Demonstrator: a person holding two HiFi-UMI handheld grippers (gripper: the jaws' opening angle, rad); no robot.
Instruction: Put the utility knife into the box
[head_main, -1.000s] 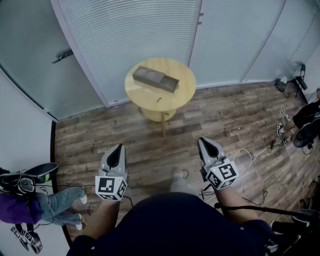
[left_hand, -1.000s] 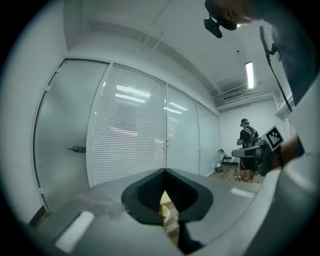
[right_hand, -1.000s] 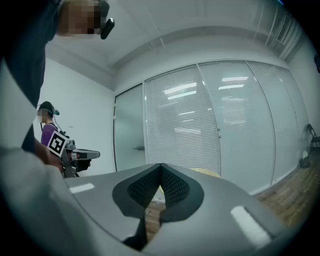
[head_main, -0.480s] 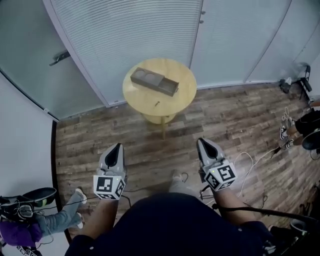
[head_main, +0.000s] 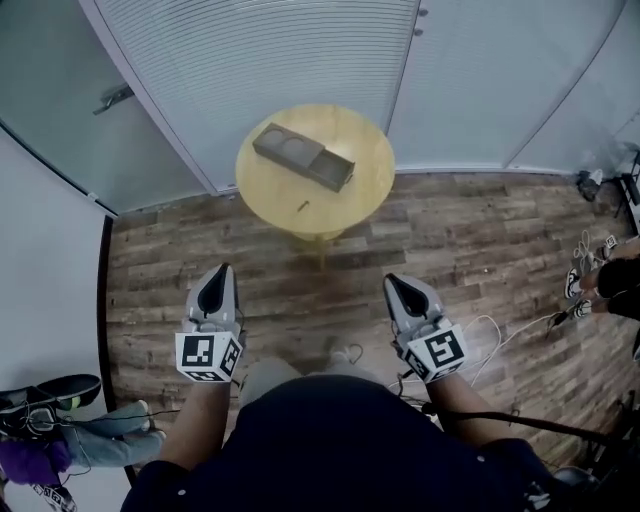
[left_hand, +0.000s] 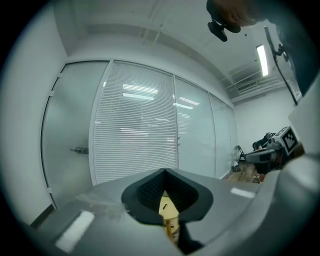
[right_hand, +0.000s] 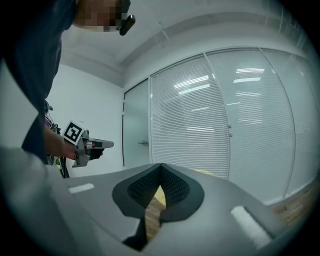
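A brown open box (head_main: 303, 157) lies on the round yellow table (head_main: 350, 190) near the blinds. In front of the box, toward the table's near edge, lies a small dark thing (head_main: 303, 205), too small to identify; it may be the utility knife. My left gripper (head_main: 224, 268) and right gripper (head_main: 390, 280) are held side by side over the wooden floor, well short of the table, pointing toward it. Both are shut, tips together, with nothing held. In the left gripper view the left gripper (left_hand: 164, 171) shows a sliver of the yellow table (left_hand: 168, 212) between the pads. The right gripper (right_hand: 160, 166) faces the blinds.
Glass walls with blinds (head_main: 270, 60) and a door with a handle (head_main: 112, 96) stand behind the table. A seated person's legs (head_main: 95, 430) and a bag are at the lower left. White cables (head_main: 520, 325) and shoes (head_main: 578, 285) lie on the floor at right.
Both grippers have moved forward toward the table, which now appears a little larger and nearer. The jaws have stayed shut. The seated person at left has slid down out of the picture.
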